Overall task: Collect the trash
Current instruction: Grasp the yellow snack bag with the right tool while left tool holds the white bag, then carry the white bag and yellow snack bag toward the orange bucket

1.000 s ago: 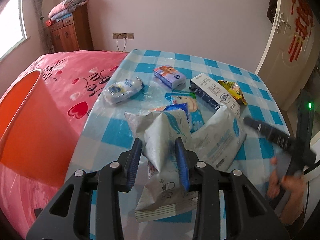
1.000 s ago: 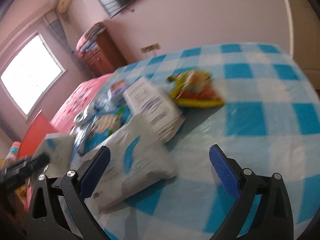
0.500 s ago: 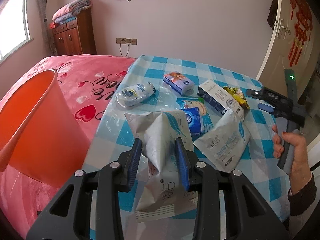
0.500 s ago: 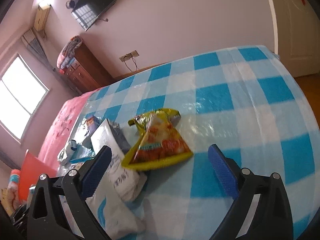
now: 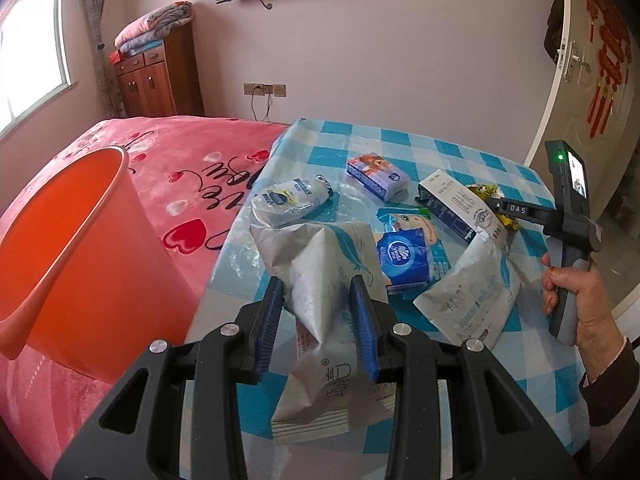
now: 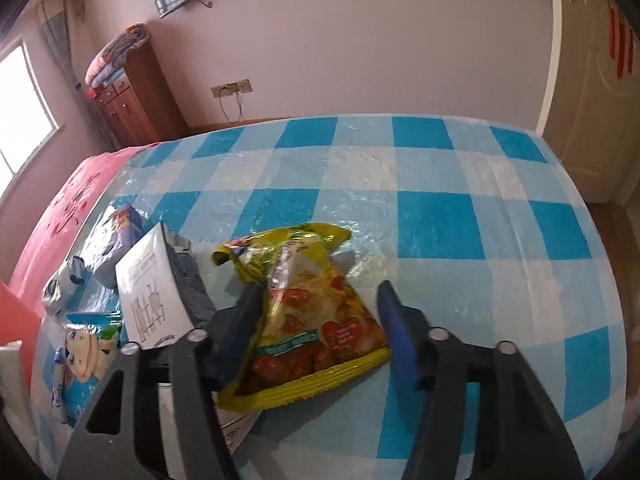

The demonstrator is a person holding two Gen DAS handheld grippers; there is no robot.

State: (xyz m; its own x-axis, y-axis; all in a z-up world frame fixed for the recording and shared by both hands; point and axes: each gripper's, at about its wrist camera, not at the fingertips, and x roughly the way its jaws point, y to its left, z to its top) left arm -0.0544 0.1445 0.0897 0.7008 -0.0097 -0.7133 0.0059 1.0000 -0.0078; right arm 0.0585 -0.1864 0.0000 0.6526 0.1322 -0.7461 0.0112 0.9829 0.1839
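Bucket (image 5: 68, 248): orange, open-topped, standing on the pink bedspread (image 5: 160, 168) just off the table's left edge.

Table (image 5: 500, 168): blue-and-white checked cloth under clear film, trash scattered over it.

Left gripper (image 5: 322, 312): clenched on a crumpled white bag (image 5: 328, 280), blue pads pressing both sides; the bag's lower end hangs toward the table's near edge.

Wipes pack (image 5: 290, 200): white and blue, near the left edge, behind the held bag.

Tissue pack (image 5: 378, 176): purple with a cartoon print, toward the far edge, right of the wipes pack.

Blue packs (image 5: 406, 258): a small tissue pack lying on a cartoon-printed wrapper, mid-table, just right of the held bag.

Carton (image 5: 452, 208): white and dark, long, lying flat right of the blue packs; its near end touches a flat white pouch (image 5: 472, 292).

Snack bag (image 6: 308, 320): yellow, crinkled, lying flat beside the carton toward the right edge, with its near corner over the pouch.

Right gripper (image 6: 320, 320): jaws closing, the snack bag between them; the left finger meets the bag's edge, the blue right pad stands just clear of it. In the left wrist view the person's hand (image 5: 576, 296) holds its handle above the right edge.
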